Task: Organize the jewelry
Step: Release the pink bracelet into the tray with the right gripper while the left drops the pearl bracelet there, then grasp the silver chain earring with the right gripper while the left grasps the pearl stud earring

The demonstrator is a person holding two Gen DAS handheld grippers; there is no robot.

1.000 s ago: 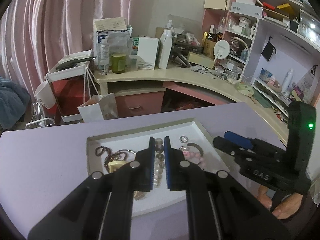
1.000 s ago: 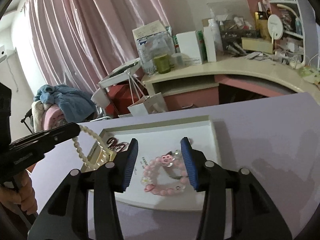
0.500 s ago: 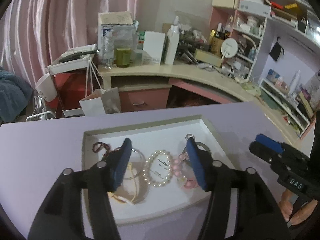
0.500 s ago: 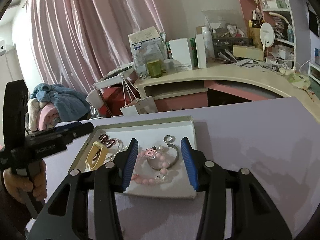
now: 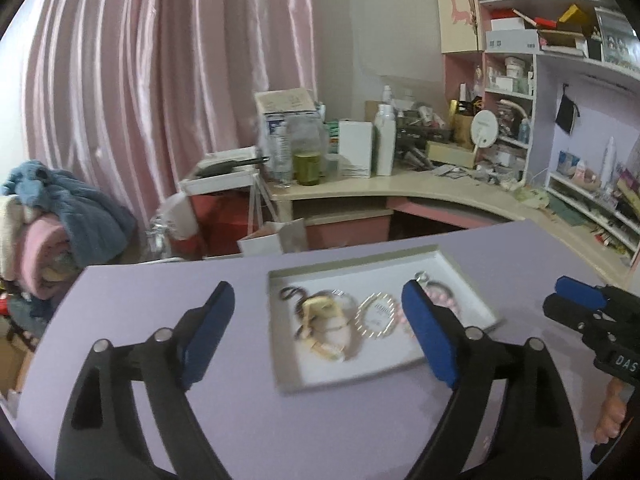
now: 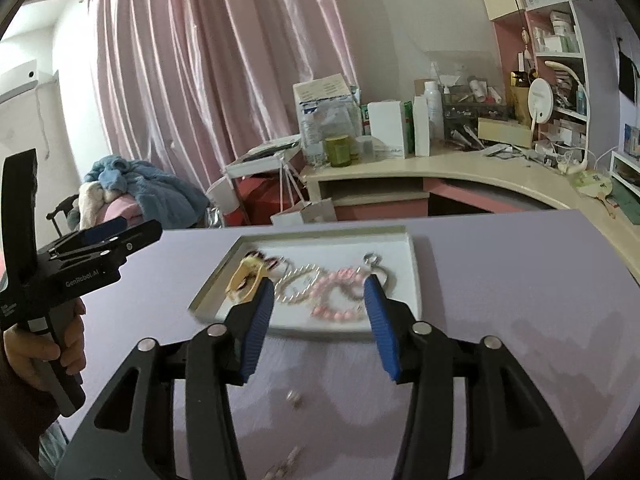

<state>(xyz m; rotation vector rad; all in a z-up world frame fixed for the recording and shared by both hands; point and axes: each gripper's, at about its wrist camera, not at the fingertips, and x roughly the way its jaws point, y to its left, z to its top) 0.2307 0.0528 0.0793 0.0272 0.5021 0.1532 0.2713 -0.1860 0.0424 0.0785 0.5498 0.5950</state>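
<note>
Lavender table, jewelry tray beyond both empty, parted tongs.

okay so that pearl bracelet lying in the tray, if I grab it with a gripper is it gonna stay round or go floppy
The pearl bracelet is probably floppy: it looks like separate small beads strung in a loop, so it should sag from one pinch point. The round beads look smooth and may slip between pads. It lies against the pink bead bracelet in the tray, so lifting might drag that along.

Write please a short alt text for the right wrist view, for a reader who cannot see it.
Open right tongs with blue pads hang above a lilac table, aimed at a shallow white tray holding a pearl bracelet, a pink bead bracelet and other jewelry. At far left, a hand holds the left tongs.
</note>
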